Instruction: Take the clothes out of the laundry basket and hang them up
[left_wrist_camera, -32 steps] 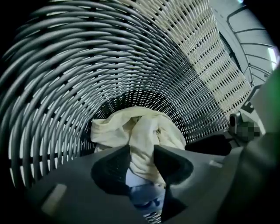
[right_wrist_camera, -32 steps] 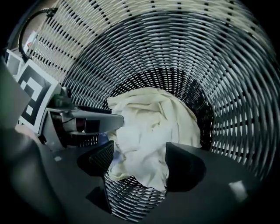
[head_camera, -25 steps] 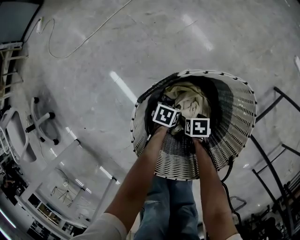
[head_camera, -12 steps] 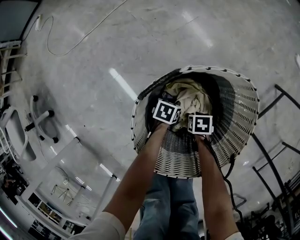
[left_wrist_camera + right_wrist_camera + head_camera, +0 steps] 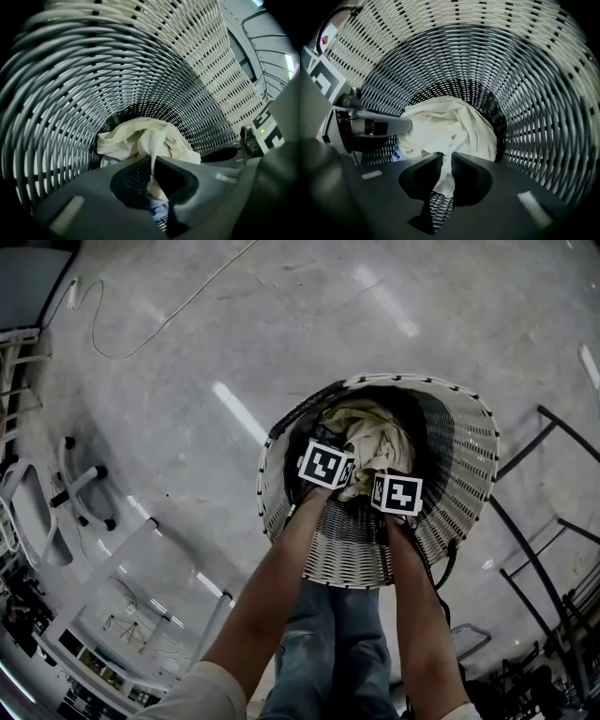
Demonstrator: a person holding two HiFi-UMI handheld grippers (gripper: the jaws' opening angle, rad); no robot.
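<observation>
Right claw (image 5: 446, 158) just closed, now pinching cream garment (image 5: 450, 124); left claw (image 5: 152, 161) clamped on same garment

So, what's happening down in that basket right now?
Left gripper shut on cream garment. Right gripper just closed on it too. Garment inside laundry basket. Nothing in the way.

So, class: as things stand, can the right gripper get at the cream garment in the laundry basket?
Likely yes: the right gripper is down in the laundry basket, its jaws have just been closing on a fold of the cream garment; nothing blocks it.
</observation>
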